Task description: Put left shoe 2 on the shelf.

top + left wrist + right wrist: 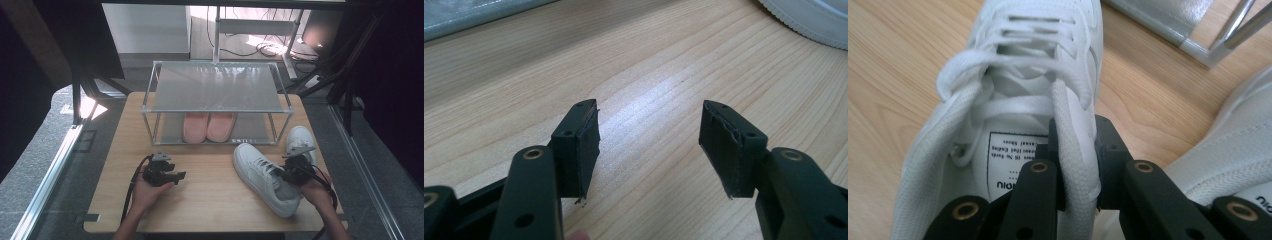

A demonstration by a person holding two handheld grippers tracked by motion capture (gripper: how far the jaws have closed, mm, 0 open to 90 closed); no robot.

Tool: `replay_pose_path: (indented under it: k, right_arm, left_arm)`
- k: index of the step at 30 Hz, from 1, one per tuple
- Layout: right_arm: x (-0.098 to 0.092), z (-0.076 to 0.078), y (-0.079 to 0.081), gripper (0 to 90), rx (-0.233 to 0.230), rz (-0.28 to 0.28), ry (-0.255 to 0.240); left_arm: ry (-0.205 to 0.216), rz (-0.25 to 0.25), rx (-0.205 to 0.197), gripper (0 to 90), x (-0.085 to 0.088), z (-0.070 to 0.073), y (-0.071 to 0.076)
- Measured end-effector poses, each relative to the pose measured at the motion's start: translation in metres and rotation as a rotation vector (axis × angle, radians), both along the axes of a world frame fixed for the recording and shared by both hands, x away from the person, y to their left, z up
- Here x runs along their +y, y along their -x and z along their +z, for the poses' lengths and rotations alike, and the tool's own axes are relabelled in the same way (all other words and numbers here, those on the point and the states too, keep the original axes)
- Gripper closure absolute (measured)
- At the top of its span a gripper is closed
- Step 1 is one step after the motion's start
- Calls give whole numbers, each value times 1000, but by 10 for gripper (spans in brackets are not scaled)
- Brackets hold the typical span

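Note:
A white sneaker (260, 175) lies on the wooden table (210, 205) at the right, toe toward the rack. My right gripper (292, 172) is shut on the wall of its collar; in the right gripper view the two jaws pinch that padded edge (1078, 135), with the laces and tongue (1013, 65) just beyond. The second white sneaker (300, 137) lies behind and to the right of it (1243, 145). My left gripper (177, 176) rests in the hand at the table's left front, and it (649, 135) stands open over bare wood with nothing between the pads.
A two-tier metal shoe rack (215, 87) stands at the back of the table, its lower tier holding a pair of pink slippers (207, 126). A rack corner post (1238, 25) is close behind the held sneaker. The sneaker's sole (814, 15) edges the left gripper view.

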State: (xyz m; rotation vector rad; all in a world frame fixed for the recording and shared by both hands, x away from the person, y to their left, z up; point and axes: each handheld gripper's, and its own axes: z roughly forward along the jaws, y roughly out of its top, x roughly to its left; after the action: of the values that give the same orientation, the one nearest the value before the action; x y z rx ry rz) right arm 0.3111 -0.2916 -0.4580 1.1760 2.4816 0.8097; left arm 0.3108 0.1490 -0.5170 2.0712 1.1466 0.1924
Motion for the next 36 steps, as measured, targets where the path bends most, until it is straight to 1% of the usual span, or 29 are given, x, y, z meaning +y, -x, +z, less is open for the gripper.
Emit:
replay_pose_path:
  k: [2,3,5,9,16,24,29,36]
  right_arm:
    - [-2,1,2,825,-4,-3,-35]
    - [-1,1,3,826,-17,-1,-47]
    - [0,3,5,827,-27,5,-66]
    - [3,8,10,828,-53,24,-83]
    - [2,17,16,830,-81,32,-157]
    - [-1,28,21,830,-129,20,-203]
    - [-2,35,22,831,-145,24,-240]
    - [0,43,25,830,-179,27,-266]
  left_arm:
    - [-3,-4,0,420,0,0,0]
    - [-3,-7,0,420,0,-1,-1]
    - [-4,-7,0,419,-1,-1,0]
    - [-4,-7,0,420,-1,-1,0]
    - [-2,-2,1,420,0,-1,0]
    - [-2,-1,0,419,1,0,-1]
    - [-2,2,2,420,0,0,0]
    - [-2,2,2,420,0,-1,0]
